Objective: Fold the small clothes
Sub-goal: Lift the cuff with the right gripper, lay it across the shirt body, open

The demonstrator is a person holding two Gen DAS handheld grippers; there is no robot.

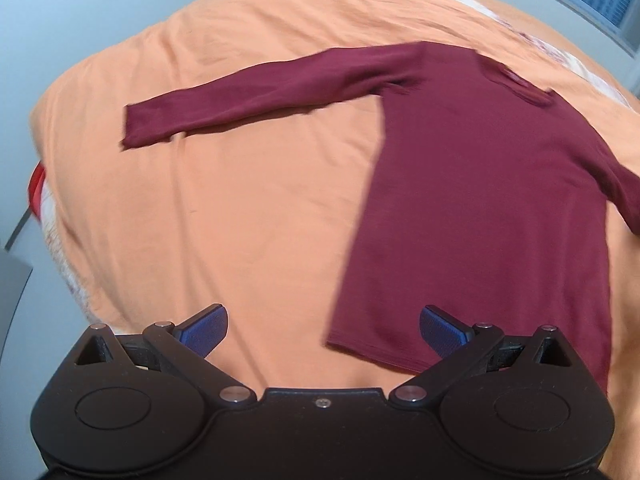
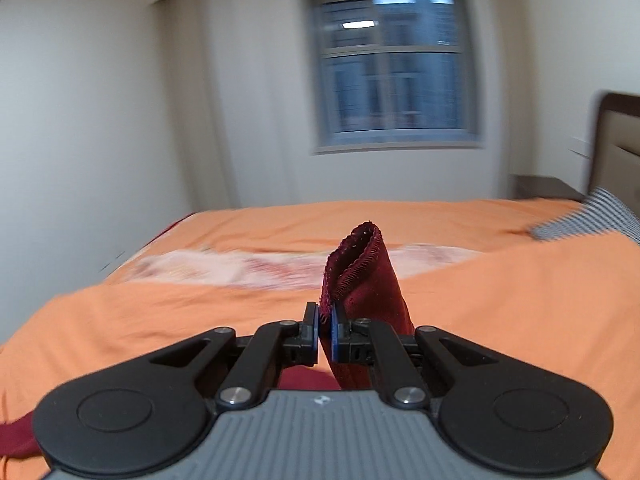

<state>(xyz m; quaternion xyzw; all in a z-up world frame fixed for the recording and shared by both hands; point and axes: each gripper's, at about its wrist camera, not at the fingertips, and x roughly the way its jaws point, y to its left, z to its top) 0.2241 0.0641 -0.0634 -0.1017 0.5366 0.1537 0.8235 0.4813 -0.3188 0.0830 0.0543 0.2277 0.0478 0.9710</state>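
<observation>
Right gripper clamped on maroon shirt sleeve cuff, lifted. Left gripper wide open, empty, near hem. Shirt flat on orange bedspread. Carry cuff across torso, keep taut, lay smooth.

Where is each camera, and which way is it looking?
Left wrist: on the open left gripper, looking down at the maroon shirt spread flat on the orange bedcover.
Right wrist: on the right gripper, shut on a maroon cuff, looking across the bed at the window.
Both show maroon cloth and the orange bedcover.
</observation>
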